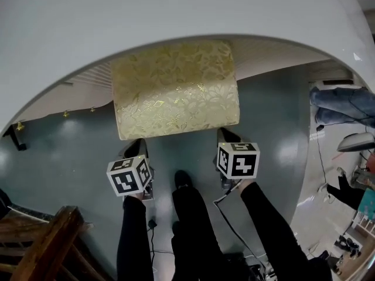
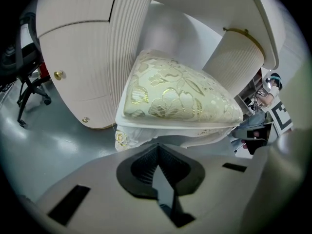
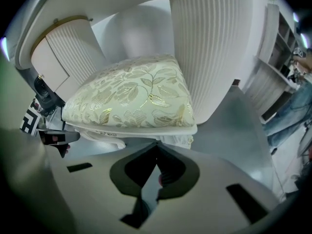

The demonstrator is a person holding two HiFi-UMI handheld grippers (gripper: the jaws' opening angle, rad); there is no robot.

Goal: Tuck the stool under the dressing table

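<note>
Legs point(image 1: 196, 233) in black stand nearest in the head view, with a gripper held out on either side of them. The left gripper point(image 1: 138, 144) and the right gripper point(image 1: 226, 133) both point at the near edge of the stool point(image 1: 174, 89), one towards each front corner.

Each gripper's own view shows its jaws clenched, tips together with nothing between them. The left gripper point(image 2: 157, 147) has its tips right at the white frame under the cushion, and the right gripper point(image 3: 157, 145) sits the same way at the other corner. Whether they press on the frame or stop just short of it, I cannot tell.

The stool point(image 2: 175, 94) has a gold-flowered cushion and stands on the grey floor point(image 1: 70, 157). Its far part is already beneath the curved white top of the dressing table point(image 1: 146, 16), while the near part is clear of the table's edge. Seen from the gripper views, it sits in the knee space between two ribbed pedestals, one on the left point(image 2: 83, 52) and one on the right point(image 3: 209, 48).

The step in hand looks like the push itself, done with the closed tips used as bumpers and not as a grip. The stool is roughly half in. The next move calls for an even, level shove from both sides together — uneven pressure could skew the stool towards a pedestal.
</note>
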